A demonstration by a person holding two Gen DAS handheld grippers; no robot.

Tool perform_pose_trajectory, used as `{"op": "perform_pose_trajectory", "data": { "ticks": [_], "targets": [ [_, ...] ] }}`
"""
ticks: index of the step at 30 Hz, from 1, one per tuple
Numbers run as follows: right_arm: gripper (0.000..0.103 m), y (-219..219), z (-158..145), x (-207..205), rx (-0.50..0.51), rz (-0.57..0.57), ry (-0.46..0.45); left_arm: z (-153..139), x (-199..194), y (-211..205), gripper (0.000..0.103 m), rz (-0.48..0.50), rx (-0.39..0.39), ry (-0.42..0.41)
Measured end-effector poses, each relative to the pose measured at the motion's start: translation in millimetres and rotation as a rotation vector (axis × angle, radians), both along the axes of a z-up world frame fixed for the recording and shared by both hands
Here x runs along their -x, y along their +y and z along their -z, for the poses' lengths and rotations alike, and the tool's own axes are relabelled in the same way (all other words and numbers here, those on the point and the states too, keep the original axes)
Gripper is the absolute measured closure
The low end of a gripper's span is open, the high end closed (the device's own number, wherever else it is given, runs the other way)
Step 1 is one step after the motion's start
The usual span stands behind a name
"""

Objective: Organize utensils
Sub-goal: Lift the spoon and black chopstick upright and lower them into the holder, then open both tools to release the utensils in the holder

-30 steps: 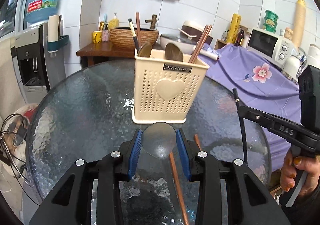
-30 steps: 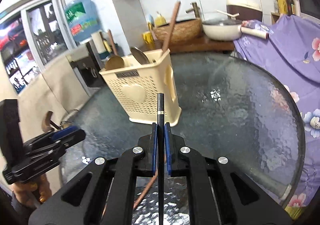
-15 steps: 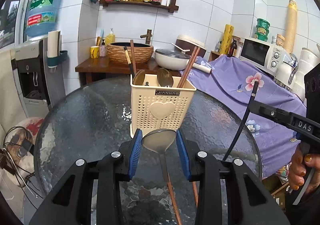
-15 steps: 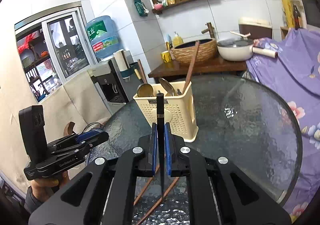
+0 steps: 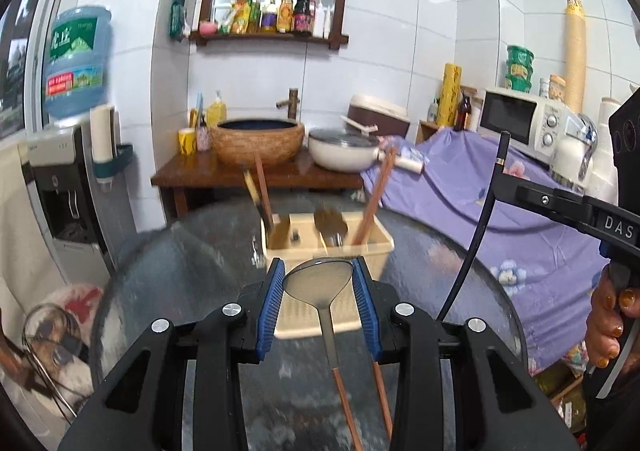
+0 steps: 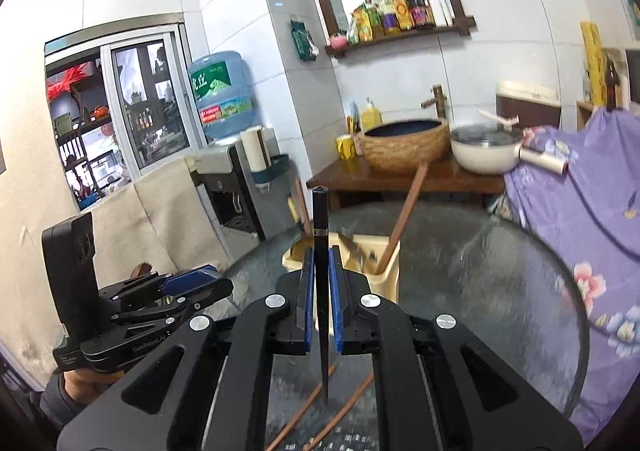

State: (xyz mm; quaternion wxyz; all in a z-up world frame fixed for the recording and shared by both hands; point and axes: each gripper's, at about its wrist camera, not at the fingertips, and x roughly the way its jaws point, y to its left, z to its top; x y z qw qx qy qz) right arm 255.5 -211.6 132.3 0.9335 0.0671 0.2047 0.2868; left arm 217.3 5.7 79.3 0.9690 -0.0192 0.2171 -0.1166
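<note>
Round glass bench (image 5: pixel 168 275) in tiled kitchen; cream utensil basket (image 5: pixel 376 247) sits mid-bench with spoons and chopsticks inside. Left tool (image 5: pixel 319 303) clamped on steel spoon (image 5: pixel 318 283) bowl, above bench. Right tool (image 6: pixel 320 299) clamped on black chopstick (image 6: pixel 321 235), upright. Two brown chopsticks (image 6: pixel 344 407) lie on the glass below

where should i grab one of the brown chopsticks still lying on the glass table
Take a brown wooden chopstick near its middle, coming from straight above with the fingers across it. It is thin and lies flat on the round textured glass table, so only its narrow sides offer purchase. Both tools are full now.
</note>
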Motion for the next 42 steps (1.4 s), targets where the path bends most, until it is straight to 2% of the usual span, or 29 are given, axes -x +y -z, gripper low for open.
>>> {"op": "perform_pose_trajectory", "data": {
  "ticks": [2, 8, 11, 13, 18, 26, 30, 42],
  "targets": [
    [0.095, 1.9, -14.0, -9.9, -0.015, -0.007, -0.011, -19.3, -9.0, 0.8, 0.069, 0.002, 0.01, -0.025],
    [0.095, 4.4, -69.8, -37.0, -0.052, 0.059, -0.131, -67.7, -36.4, 2.2, 0.069, -0.03, 0.047, -0.1],
    [0.095, 9.2, -82.3, -49.8, -0.047, 0.1, -0.175, -78.3, -52.7, -1.0, 0.069, -0.047, 0.046, -0.123],
    [0.095, 12.8, -79.9, -59.3, -0.042, 0.125, -0.185, -77.1, -63.3, -2.2, 0.069, -0.056, 0.05, -0.12],
    [0.095, 21.3, -45.6, -77.5, -0.001, 0.176, -0.178, -47.6, -85.4, -8.9, 0.069, -0.09, 0.027, -0.08],
    [0.095, 25.1, 17.7, -99.8, 0.025, 0.197, -0.064, 8.0, -92.9, -13.4, 0.069, -0.101, 0.008, 0.006],
    [0.095, 25.4, 42.0, -104.6, 0.031, 0.197, -0.021, 26.3, -96.2, -15.4, 0.069, -0.104, -0.013, 0.034],
    [0.095, 20.6, 51.7, -103.6, 0.011, 0.208, -0.009, 56.0, -102.7, -17.4, 0.069, -0.111, -0.043, 0.08]
  ]
}}
